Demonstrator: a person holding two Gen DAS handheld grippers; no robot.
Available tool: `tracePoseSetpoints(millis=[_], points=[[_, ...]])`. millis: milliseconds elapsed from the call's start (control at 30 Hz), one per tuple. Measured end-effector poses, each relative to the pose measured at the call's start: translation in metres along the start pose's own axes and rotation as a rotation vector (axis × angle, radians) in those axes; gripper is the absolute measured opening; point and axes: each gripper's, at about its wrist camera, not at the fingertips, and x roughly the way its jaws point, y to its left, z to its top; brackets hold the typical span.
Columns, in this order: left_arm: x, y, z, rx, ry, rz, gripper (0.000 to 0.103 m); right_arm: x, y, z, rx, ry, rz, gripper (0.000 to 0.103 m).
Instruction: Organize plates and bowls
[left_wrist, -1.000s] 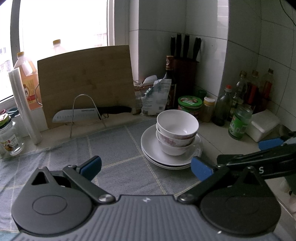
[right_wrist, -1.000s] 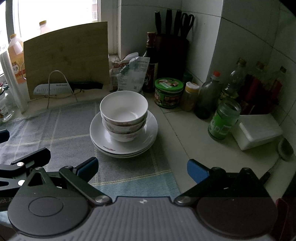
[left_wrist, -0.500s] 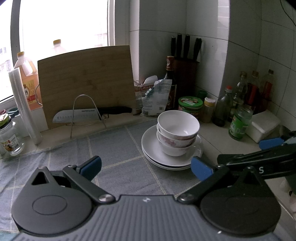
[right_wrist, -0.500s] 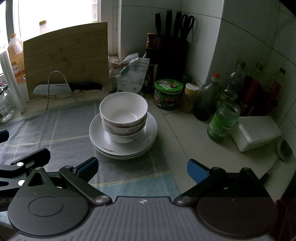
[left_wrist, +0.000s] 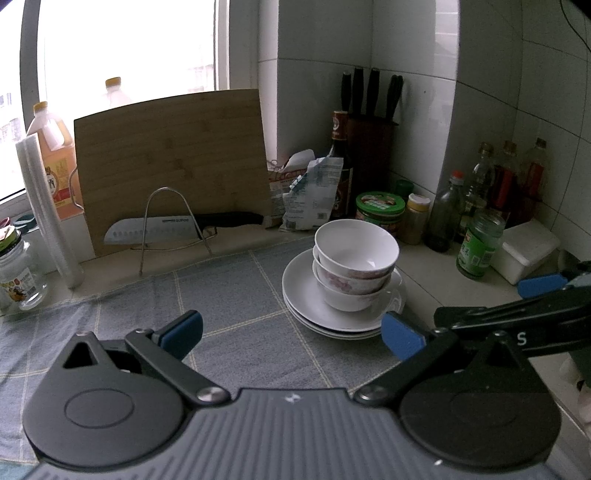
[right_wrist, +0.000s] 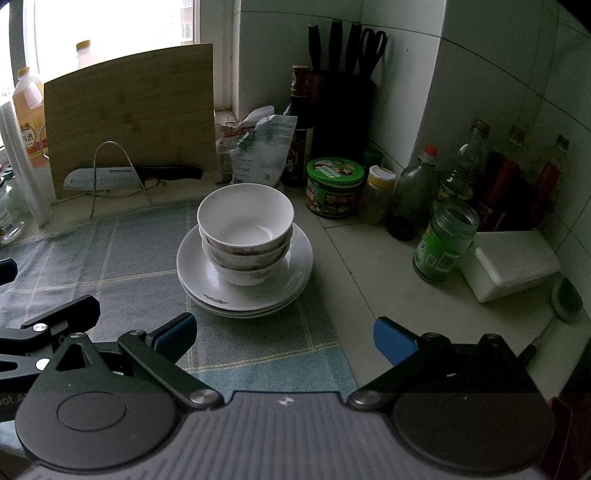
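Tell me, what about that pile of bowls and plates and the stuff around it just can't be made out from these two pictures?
- Lower bowls: insides hidden by the top bowl nested in them, in both views.
- Plates: only stacked rims show, so the exact count is unclear.
- Knife block: blades are sunk inside; only handles show.
- Bottles by the wall: labels too dim and small to read.
- Left gripper and right gripper: bodies cut off by the bottom edges.
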Motion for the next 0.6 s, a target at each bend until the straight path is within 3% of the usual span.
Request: tracePoseSetpoints(millis=[600], points=[[0.0004, 0.0013, 0.0012, 0.003, -0.002, -0.003, 0.102, -0.0002, 0.0006, -0.0003, -0.001, -0.002, -0.004, 0.103]])
